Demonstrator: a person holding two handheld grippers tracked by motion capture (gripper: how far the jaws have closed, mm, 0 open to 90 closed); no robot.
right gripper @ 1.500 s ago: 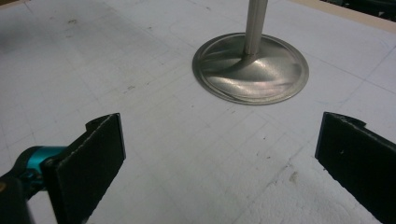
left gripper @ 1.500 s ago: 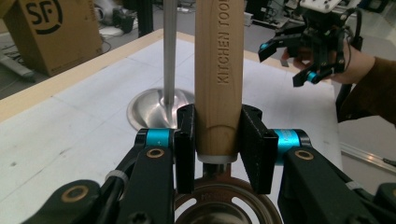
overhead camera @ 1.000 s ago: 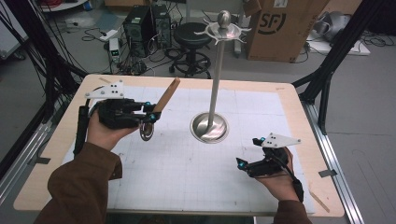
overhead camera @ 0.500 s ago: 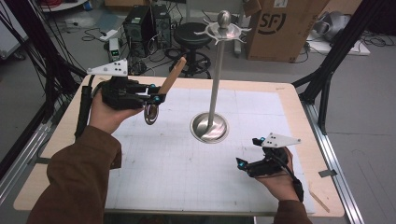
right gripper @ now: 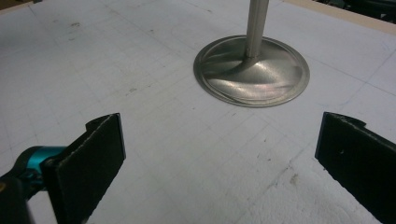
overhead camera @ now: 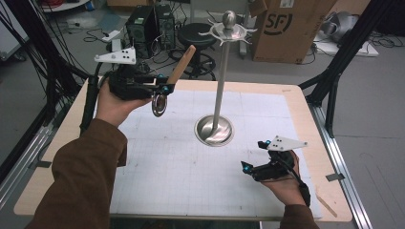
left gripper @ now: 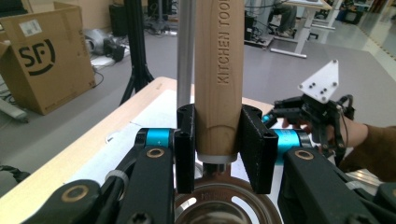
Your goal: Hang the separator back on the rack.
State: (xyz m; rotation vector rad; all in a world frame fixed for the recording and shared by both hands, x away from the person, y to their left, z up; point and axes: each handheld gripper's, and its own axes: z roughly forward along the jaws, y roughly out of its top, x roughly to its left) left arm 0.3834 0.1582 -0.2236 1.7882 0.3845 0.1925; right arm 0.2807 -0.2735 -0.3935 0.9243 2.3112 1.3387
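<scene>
My left gripper (overhead camera: 165, 88) is shut on the wooden handle (overhead camera: 181, 63) of a kitchen tool and holds it in the air over the table's far left. The handle slants up and to the right. The tool's round metal head (overhead camera: 159, 104) hangs below the jaws. In the left gripper view both pads (left gripper: 186, 140) press on the handle (left gripper: 219, 70), stamped "KITCHEN TOOL". A tall metal stand (overhead camera: 220, 86) with hooks at its top (overhead camera: 228, 31) rises from a round base (overhead camera: 214, 130) at mid-table. My right gripper (overhead camera: 246, 167) rests low at the front right, open (right gripper: 219, 158) and facing the base (right gripper: 252, 70).
A white gridded mat (overhead camera: 181, 167) covers the wooden table (overhead camera: 305, 109). Beyond the far edge stand a cardboard box (overhead camera: 286, 26), a black stool (overhead camera: 197, 36) and a computer tower (overhead camera: 143, 24) among floor cables. Black frame legs (overhead camera: 334, 71) flank the table.
My left hand has lifted the kitchen tool higher and carried it slightly to the right. The right hand has stayed put.
</scene>
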